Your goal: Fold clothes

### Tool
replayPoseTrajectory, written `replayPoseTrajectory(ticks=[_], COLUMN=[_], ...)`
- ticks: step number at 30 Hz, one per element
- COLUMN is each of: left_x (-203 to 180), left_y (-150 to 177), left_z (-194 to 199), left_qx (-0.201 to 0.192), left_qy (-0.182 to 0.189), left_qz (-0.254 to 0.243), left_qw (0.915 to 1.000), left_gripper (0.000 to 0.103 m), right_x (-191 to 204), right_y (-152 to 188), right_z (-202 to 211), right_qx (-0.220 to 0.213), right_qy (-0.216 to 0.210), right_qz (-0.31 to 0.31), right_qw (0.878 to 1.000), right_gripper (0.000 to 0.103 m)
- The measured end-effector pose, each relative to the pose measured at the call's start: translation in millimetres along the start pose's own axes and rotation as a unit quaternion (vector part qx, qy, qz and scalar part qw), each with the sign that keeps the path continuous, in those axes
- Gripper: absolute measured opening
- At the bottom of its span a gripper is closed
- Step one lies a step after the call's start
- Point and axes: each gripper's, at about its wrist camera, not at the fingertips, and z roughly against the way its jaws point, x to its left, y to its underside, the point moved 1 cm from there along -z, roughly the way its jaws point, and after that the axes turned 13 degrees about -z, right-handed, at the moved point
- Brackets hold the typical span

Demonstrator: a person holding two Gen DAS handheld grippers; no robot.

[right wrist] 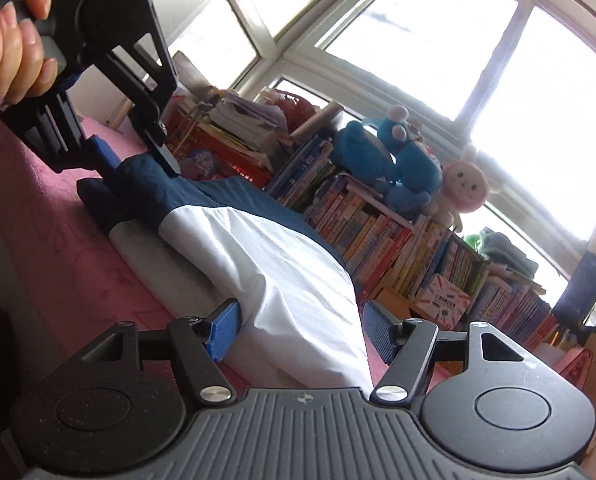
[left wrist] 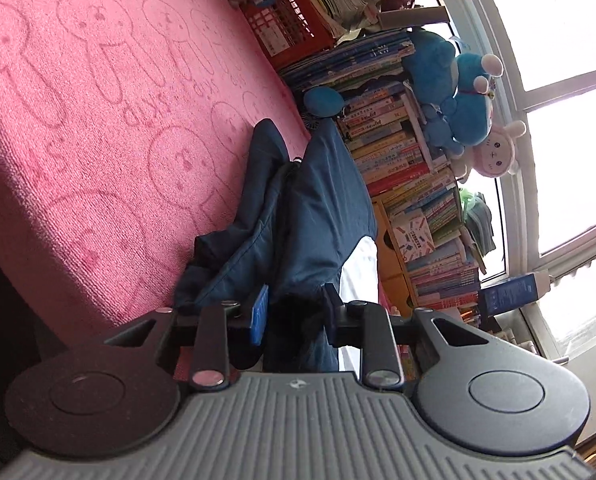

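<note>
A navy and white garment (left wrist: pixel 318 208) lies partly folded on a pink patterned blanket (left wrist: pixel 98 120). My left gripper (left wrist: pixel 296 312) is shut on a bunched navy part of it, with cloth filling the gap between the blue pads. In the right wrist view a hand (right wrist: pixel 14 52) holds that left gripper (right wrist: pixel 138 160) over the garment's navy far end. My right gripper (right wrist: pixel 302 332) stands open, its blue pads (right wrist: pixel 226 328) either side of the near white end of the garment (right wrist: pixel 258 248). The folded layers rest on the blanket (right wrist: pixel 58 260).
Stacked books (right wrist: pixel 378 232) line the far side of the blanket, with a red crate (left wrist: pixel 290 20) of papers beside them. Blue plush toys (right wrist: pixel 402 160) and a pink rabbit plush (right wrist: pixel 464 188) sit on the books, below a bright window (right wrist: pixel 438 40).
</note>
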Motion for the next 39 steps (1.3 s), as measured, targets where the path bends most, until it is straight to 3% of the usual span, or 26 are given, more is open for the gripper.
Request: replayPoseTrajectory(ticks=[1,3,7,9,10,11,13,21,28,29,31,32,35,39], left_x=[-0.4,-3.1,-7.5,-8.1,-8.3,-8.3,-8.2,-2.1,9.3,10.4,11.3,11.4,12.0,16.8], left_y=[1.3,5.1,15.1,20.4,23.2,25.4,24.8,4.7,12.2,13.1,14.0,14.3,14.5,14.1], left_z=[1.1,2.7,-4.4,-14.5,-19.3,-23.3,-26.6,-1.7,-1.6,-1.3,-0.7,-0.7,0.6,4.6], left_qx=[0.001,0.010,0.021,0.029,0.030,0.028,0.020,-0.050,-0.046,-0.046,-0.045,-0.044,-0.045,-0.046], left_qy=[0.003,0.017,0.048,0.045,0.042,0.035,0.022,0.022,-0.009,-0.014,-0.026,-0.033,-0.058,-0.073], left_qz=[0.002,0.008,0.022,0.031,0.036,0.038,0.035,0.028,0.033,0.032,0.022,0.017,-0.003,-0.013], left_qw=[1.0000,0.9998,0.9984,0.9981,0.9980,0.9983,0.9989,0.9981,0.9983,0.9983,0.9984,0.9983,0.9973,0.9961], left_gripper=[0.034,0.068,0.073,0.063,0.052,0.028,0.009,0.007,0.007,0.007,0.007,0.007,0.007,0.007], right_x=[0.0,0.3,5.2,9.3,10.7,12.1,12.3,-5.9,-50.6,-59.1,-78.4,-82.4,-74.5,-62.2], right_y=[-0.5,-5.3,-20.7,-25.1,-26.8,-28.4,-29.3,-9.2,-2.8,-1.9,0.8,0.3,-7.1,-13.2], right_z=[0.9,-1.6,-13.6,-14.3,-13.6,-13.0,-11.5,-8.4,-35.5,-41.9,-56.9,-60.2,-57.7,-50.5], right_qx=[-0.004,-0.017,-0.031,-0.033,-0.033,-0.032,-0.031,0.003,0.081,0.098,0.136,0.143,0.127,0.101], right_qy=[0.000,-0.003,-0.019,-0.028,-0.032,-0.037,-0.037,0.006,0.031,0.031,0.002,-0.012,-0.031,-0.032], right_qz=[0.001,0.005,0.003,0.002,0.000,-0.002,-0.005,-0.005,-0.133,-0.160,-0.231,-0.246,-0.214,-0.166], right_qw=[1.000,1.000,0.999,0.999,0.999,0.999,0.999,1.000,0.987,0.982,0.963,0.959,0.968,0.980], right_gripper=[0.067,0.067,0.067,0.067,0.067,0.067,0.067,0.071,0.069,0.059,0.052,0.044,0.022,0.020])
